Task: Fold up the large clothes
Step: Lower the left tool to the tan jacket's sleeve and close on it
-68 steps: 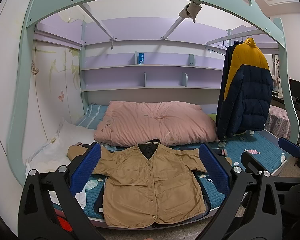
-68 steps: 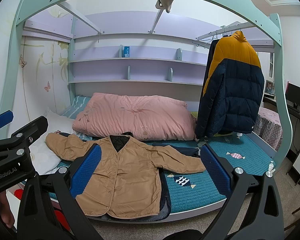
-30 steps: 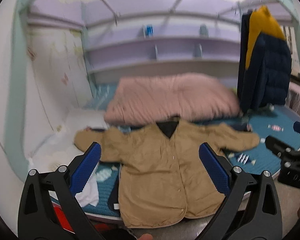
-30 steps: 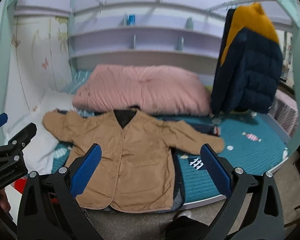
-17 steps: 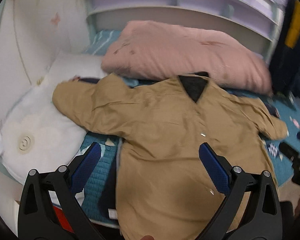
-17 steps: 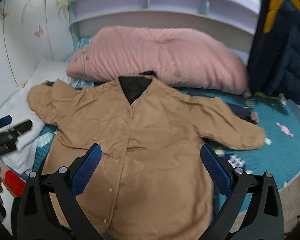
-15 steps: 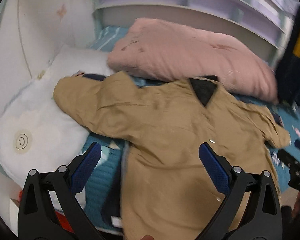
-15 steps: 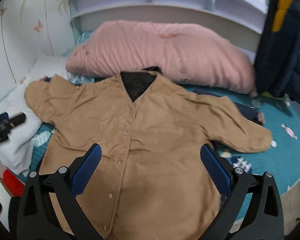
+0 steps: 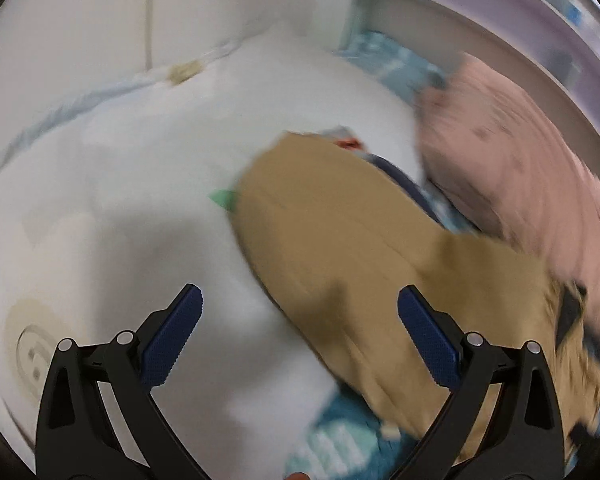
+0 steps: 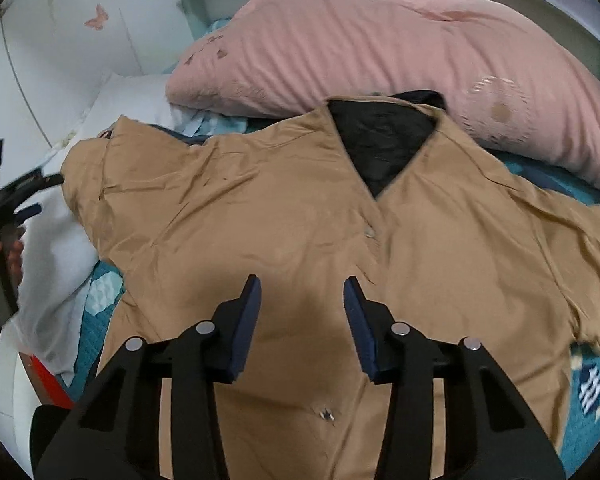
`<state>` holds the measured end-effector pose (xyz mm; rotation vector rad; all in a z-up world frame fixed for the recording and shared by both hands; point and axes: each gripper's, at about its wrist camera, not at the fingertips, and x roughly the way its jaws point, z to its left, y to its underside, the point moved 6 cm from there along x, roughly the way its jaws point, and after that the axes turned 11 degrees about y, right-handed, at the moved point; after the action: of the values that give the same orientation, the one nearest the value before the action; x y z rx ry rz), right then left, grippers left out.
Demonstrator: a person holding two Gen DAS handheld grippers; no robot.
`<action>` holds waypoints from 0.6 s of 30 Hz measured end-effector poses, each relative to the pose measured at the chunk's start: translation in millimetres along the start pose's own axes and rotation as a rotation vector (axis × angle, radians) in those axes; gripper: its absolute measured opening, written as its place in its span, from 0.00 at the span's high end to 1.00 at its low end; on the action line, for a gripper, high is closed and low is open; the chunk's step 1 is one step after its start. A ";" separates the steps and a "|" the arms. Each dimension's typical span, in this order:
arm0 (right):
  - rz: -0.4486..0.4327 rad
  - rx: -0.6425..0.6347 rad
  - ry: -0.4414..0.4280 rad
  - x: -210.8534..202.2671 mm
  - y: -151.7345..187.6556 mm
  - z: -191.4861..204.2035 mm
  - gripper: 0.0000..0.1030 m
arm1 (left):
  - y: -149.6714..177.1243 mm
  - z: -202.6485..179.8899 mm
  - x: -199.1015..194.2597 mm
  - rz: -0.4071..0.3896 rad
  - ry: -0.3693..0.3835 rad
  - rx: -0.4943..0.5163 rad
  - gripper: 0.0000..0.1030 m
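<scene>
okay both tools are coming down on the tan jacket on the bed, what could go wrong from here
The right tool has been closing its jaws over the tan jacket front with nothing between them yet; it may pinch only the top layer. The left tool is open by the sleeve lying on the white pillow, so it might catch pillow fabric too. Its view is blurred, so aim looks uncertain.

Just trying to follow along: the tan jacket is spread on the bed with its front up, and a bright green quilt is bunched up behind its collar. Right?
Not quite. The quilt bunched behind the collar is pink, not green; the right wrist view shows it clearly. The rest holds: the tan jacket lies spread on the bed with its front up.
</scene>
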<state>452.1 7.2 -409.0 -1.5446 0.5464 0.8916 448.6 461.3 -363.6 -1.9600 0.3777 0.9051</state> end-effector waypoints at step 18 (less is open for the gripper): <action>-0.017 -0.052 -0.090 43.3 -28.4 58.1 0.49 | -36.5 0.8 -3.1 -0.116 0.082 0.017 0.93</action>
<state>486.3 75.1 -425.7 -1.5456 0.4484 0.9636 467.3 481.3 -339.1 -1.9861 0.3138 0.7470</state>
